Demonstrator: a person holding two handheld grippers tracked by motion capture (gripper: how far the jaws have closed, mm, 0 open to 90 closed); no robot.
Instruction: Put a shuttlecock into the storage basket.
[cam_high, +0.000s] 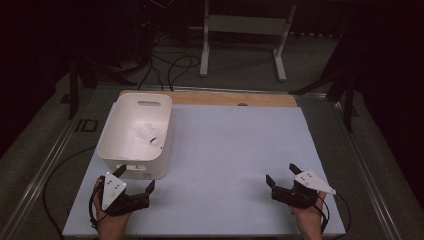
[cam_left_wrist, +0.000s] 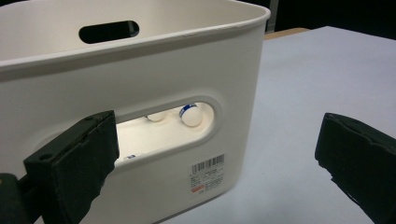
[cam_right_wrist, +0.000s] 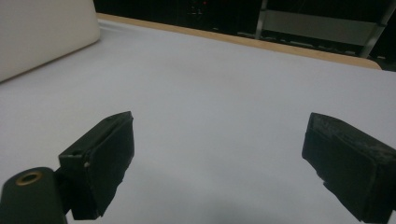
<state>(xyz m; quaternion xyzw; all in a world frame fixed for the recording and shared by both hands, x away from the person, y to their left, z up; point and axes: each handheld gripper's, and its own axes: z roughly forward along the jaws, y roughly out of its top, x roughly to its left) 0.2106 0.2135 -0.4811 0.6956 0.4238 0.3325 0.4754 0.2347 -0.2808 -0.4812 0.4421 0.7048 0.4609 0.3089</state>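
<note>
A white plastic bin (cam_high: 123, 159) stands on the left of the table (cam_high: 230, 150). Small white bottles (cam_high: 148, 134) lie on its floor; through the near handle slot one with a blue band (cam_left_wrist: 190, 114) shows. My left gripper (cam_high: 135, 179) rests by the table's front edge, just in front of the bin's near wall (cam_left_wrist: 140, 70), open with nothing between its jaws. My right gripper (cam_high: 283, 175) sits at the front right, also open and empty, jaws spread over bare table (cam_right_wrist: 215, 93).
A barcode label (cam_left_wrist: 207, 173) is stuck low on the bin's near wall. A wooden strip (cam_high: 235, 98) runs along the table's far edge. Beyond it stand a white frame (cam_high: 245, 30) and cables (cam_high: 170, 65) on the floor. The bin's corner (cam_right_wrist: 42, 32) lies far left of the right gripper.
</note>
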